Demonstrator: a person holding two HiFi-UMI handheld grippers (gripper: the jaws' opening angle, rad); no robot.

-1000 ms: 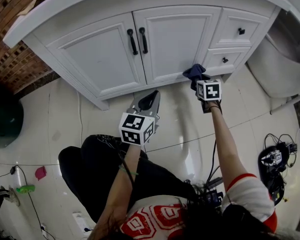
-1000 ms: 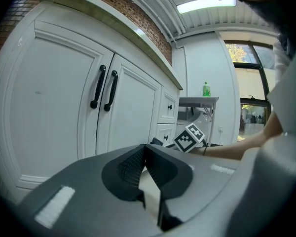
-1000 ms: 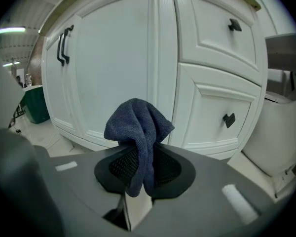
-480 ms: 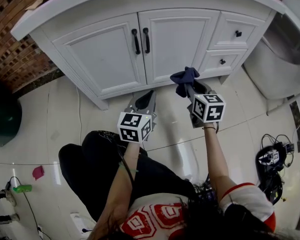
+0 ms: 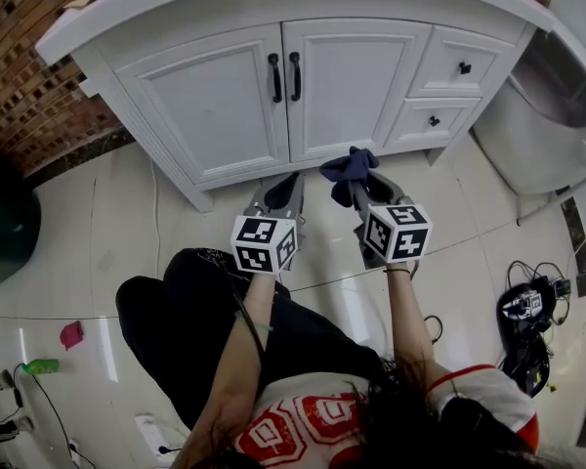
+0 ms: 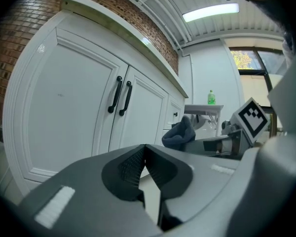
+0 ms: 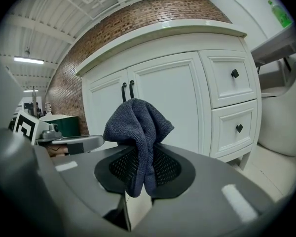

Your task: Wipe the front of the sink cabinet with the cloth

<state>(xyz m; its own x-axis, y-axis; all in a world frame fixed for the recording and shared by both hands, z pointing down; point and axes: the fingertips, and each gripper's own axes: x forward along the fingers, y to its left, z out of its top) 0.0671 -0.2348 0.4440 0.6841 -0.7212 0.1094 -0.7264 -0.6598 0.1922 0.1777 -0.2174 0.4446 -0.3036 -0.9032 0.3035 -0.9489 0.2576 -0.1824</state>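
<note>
The white sink cabinet (image 5: 225,96) has two doors with black handles (image 5: 285,76) and two small drawers (image 5: 459,66) at the right. My right gripper (image 5: 356,186) is shut on a dark blue cloth (image 5: 348,166), held off the cabinet, just in front of its base. In the right gripper view the cloth (image 7: 137,127) bunches up between the jaws, with the cabinet (image 7: 172,98) behind. My left gripper (image 5: 281,191) hovers beside it, shut and empty; its jaws meet in the left gripper view (image 6: 144,158), where the cloth (image 6: 180,135) shows to the right.
A white toilet (image 5: 542,115) stands right of the cabinet. A brick wall (image 5: 29,76) runs at the left, with a dark green bin (image 5: 5,228) below it. Cables and a device (image 5: 527,311) lie on the tiled floor at the right. The person's legs (image 5: 205,330) fill the near floor.
My right gripper has drawn the cloth back from the cabinet's lower right front, leftward and toward the person. The left gripper has stayed about where it was.
</note>
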